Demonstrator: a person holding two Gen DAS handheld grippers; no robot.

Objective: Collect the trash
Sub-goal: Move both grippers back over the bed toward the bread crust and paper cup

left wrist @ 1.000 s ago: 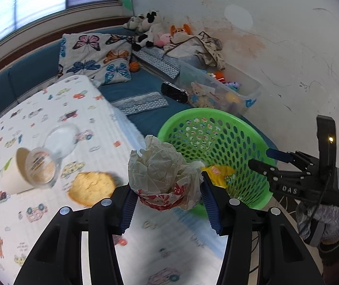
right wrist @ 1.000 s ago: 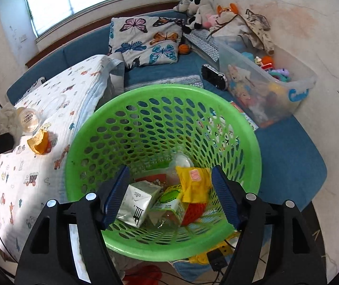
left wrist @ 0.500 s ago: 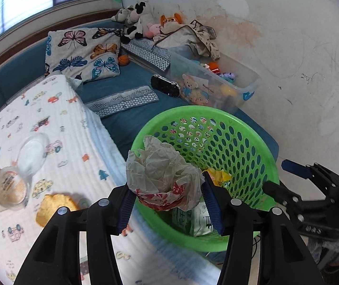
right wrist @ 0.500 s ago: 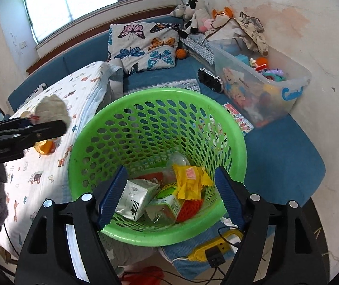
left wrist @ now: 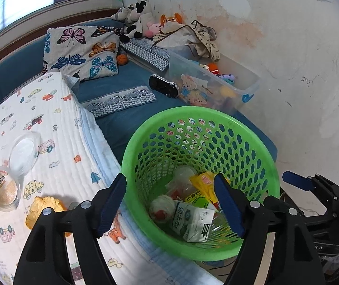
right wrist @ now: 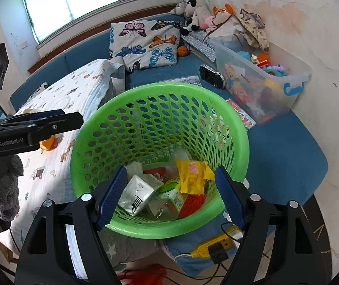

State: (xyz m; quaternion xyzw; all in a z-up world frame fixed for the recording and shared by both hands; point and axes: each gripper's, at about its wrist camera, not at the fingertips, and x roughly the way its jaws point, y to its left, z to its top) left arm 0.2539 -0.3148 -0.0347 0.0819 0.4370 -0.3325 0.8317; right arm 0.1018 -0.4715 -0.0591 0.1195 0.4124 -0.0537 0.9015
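A green perforated basket [left wrist: 145,140] [right wrist: 91,128] stands beside the bed and holds a milk carton [left wrist: 190,220], a yellow wrapper [left wrist: 205,182], a green carton [right wrist: 169,194] and the crumpled paper ball [left wrist: 162,207]. My left gripper [left wrist: 171,204] is open and empty above the basket's near rim. My right gripper [right wrist: 169,197] is open and empty over the basket's front rim. On the printed blanket lie an orange peel [left wrist: 44,210], a clear plastic cup [left wrist: 2,190] and a clear lid [left wrist: 24,152].
A clear toy bin [left wrist: 217,83] and a black handheld console [left wrist: 163,86] sit on the blue mat behind the basket. A butterfly pillow [left wrist: 83,52] and plush toys [left wrist: 138,16] lie further back. A yellow power strip [right wrist: 214,247] lies on the floor by the basket.
My left gripper moved over the basket, opened and dropped the crumpled paper ball, which now lies inside. The right gripper drew back slightly.
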